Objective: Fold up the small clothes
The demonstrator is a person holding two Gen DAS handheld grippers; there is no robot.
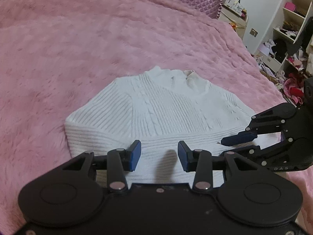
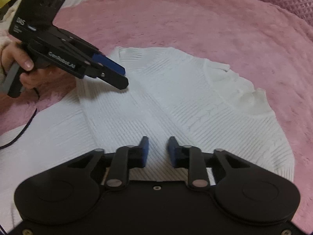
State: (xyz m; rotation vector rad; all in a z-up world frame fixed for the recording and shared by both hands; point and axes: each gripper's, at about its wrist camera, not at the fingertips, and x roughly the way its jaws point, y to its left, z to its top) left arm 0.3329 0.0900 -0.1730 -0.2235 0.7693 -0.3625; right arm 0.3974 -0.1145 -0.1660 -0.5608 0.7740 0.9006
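sweater (image 1: pixel 156 113) flat, pink blanket (image 1: pixel 78 49) all around

- Soft, even indoor light filled both views, moderately bright, with no glare or blown highlights anywhere.
- The left gripper (image 1: pixel 158 157) threw a soft dark shadow onto the white sweater (image 1: pixel 156 109) just ahead between its fingers, which suggested light from above and behind it.
- In the right wrist view, a faint shadow lay on the knit directly under the left gripper's tip.
- Fisheye distortion bowed the pink blanket (image 1: pixel 78 49) and darkened the corners.
- The shelves (image 1: pixel 289 29) far off to the right looked soft and smeared; fine detail was slightly blurred throughout.
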